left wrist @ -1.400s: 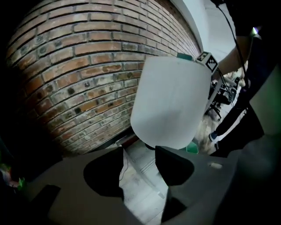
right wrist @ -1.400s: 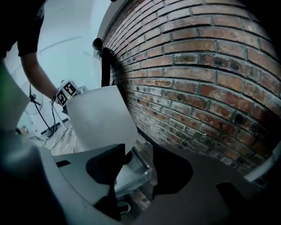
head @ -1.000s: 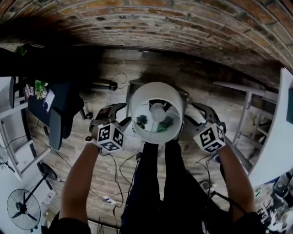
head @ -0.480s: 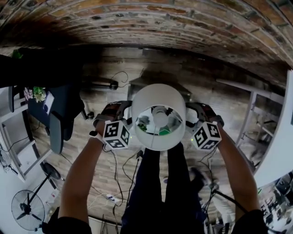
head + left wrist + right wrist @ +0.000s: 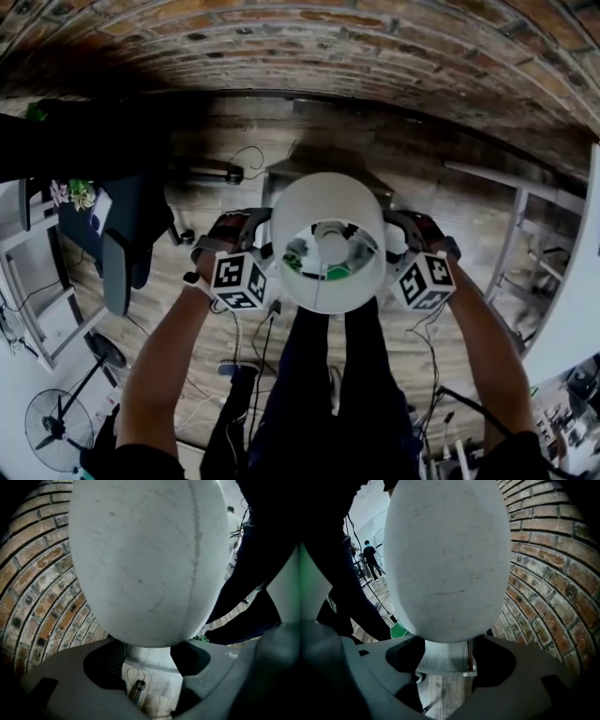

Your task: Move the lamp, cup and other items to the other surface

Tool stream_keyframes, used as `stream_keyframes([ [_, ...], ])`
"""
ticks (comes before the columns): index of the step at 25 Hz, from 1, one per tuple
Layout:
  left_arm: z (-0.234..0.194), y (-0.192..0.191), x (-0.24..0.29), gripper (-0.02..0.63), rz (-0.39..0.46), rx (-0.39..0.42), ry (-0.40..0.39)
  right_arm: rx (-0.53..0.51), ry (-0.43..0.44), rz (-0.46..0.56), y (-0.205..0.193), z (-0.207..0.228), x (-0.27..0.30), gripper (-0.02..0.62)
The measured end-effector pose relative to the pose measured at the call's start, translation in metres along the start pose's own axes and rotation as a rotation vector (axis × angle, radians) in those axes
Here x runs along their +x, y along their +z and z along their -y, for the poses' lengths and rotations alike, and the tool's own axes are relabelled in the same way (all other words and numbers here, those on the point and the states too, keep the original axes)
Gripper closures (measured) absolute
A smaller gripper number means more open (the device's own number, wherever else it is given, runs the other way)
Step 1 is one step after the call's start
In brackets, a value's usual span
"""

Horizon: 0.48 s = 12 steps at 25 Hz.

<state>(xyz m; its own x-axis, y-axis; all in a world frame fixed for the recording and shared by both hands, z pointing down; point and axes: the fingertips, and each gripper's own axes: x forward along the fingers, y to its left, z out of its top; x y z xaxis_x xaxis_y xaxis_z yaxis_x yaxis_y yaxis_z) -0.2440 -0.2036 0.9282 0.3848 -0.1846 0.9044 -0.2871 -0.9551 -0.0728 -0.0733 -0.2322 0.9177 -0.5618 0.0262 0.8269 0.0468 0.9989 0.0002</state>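
Observation:
The lamp's white drum shade (image 5: 328, 202) is seen from above, its bulb (image 5: 329, 241) inside and green items (image 5: 295, 260) showing through the opening. It fills the left gripper view as a pale shade (image 5: 145, 559), and likewise the right gripper view, shade (image 5: 447, 559). My left gripper (image 5: 265, 246) is at the shade's left side and my right gripper (image 5: 386, 246) at its right. Both sets of jaws have just been opening. The left gripper (image 5: 150, 660) and right gripper (image 5: 445, 663) stand wide, with the shade just ahead of the fingers and nothing pinched between them.
A small grey table (image 5: 281, 176) stands under the lamp by the brick wall (image 5: 300, 47); its wood-grain edge (image 5: 445, 660) shows between the right jaws. Cables (image 5: 234, 375) cross the wooden floor. A black chair (image 5: 122, 244) and fan (image 5: 52, 427) are left, a metal rack (image 5: 525, 244) right.
The lamp has dropped slightly and shows more of its outer wall. Both grippers have rolled, their marker cubes turned differently. Over the last half second little has moved.

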Motion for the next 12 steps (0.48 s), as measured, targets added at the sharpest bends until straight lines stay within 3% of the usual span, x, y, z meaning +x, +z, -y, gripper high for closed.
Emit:
stream_keyframes([
  [12, 0.000, 0.027, -0.041, 0.322, 0.031, -0.012, -0.009, 0.011, 0.012, 0.054, 0.026, -0.002, -0.046, 0.273],
])
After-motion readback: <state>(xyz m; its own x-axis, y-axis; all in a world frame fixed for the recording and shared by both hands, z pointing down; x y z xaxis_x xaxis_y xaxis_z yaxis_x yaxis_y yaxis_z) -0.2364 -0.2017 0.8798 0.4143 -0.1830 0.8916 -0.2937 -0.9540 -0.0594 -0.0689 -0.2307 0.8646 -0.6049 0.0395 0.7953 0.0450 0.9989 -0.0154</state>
